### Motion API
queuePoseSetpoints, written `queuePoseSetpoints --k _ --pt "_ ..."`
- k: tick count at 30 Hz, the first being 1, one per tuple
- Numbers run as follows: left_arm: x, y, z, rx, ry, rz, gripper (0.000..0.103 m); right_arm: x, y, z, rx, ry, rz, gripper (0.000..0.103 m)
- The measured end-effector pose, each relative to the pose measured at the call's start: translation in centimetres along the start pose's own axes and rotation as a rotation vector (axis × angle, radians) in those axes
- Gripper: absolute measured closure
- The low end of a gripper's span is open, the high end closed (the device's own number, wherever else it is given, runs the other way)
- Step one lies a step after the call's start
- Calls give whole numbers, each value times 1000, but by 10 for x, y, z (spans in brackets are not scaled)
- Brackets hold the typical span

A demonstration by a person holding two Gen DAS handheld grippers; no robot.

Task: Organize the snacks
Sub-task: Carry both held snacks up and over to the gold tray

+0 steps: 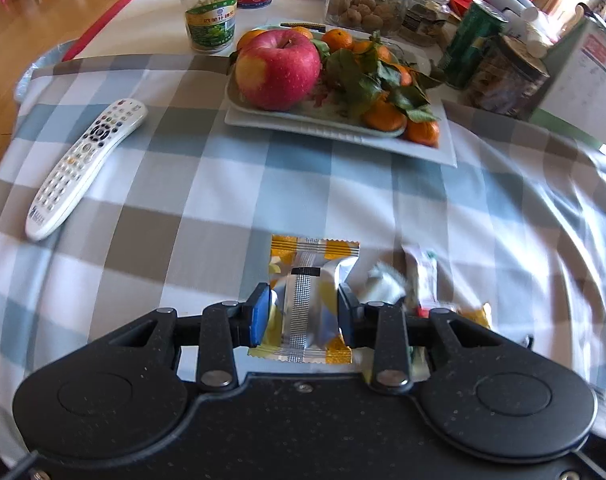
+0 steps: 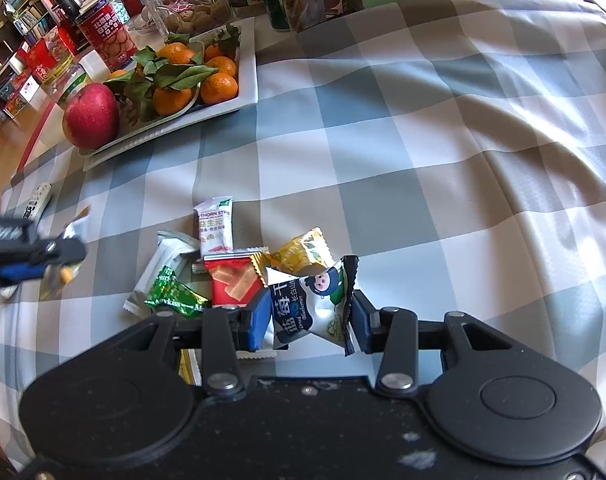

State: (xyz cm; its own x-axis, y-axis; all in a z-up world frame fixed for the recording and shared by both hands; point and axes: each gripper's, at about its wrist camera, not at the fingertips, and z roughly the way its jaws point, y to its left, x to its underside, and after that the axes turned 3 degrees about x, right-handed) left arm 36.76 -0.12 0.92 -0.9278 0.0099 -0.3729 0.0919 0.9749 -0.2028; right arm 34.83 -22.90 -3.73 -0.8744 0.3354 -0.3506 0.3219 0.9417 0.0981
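My left gripper [image 1: 304, 314] is shut on a silver and yellow snack packet [image 1: 309, 300], held a little above the checked tablecloth [image 1: 223, 184]. That same gripper [image 2: 53, 270] shows at the left edge of the right wrist view, with the packet in it. My right gripper [image 2: 311, 318] is shut on a white and blue dried blueberry packet [image 2: 309, 304]. Just beyond it lies a small heap of loose snacks: a red packet [image 2: 231, 280], a green one [image 2: 175, 300], a yellow one [image 2: 299, 254], a white hawthorn strip packet [image 2: 215, 224] and a silver one [image 2: 163, 268].
A white tray [image 1: 335, 130] with a red apple [image 1: 277, 68] and leafy tangerines [image 1: 383, 114] stands behind the snacks. A white remote [image 1: 85, 168] lies to the left. Jars [image 1: 210, 8], a red tin [image 2: 107, 36] and a green can [image 1: 471, 40] crowd the far side.
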Motion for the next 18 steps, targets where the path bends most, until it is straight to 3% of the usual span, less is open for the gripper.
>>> queuePoseSetpoints --k 9,13,18 --pt "73 -6 -59 73 -67 45 59 15 -15 -17 -10 -19 27 58" --pt "114 2 -73 63 -83 38 59 26 -19 -29 -29 -32 33 59" --pt "164 12 -80 21 -88 35 59 48 -21 -53 -16 -111 -5 59"
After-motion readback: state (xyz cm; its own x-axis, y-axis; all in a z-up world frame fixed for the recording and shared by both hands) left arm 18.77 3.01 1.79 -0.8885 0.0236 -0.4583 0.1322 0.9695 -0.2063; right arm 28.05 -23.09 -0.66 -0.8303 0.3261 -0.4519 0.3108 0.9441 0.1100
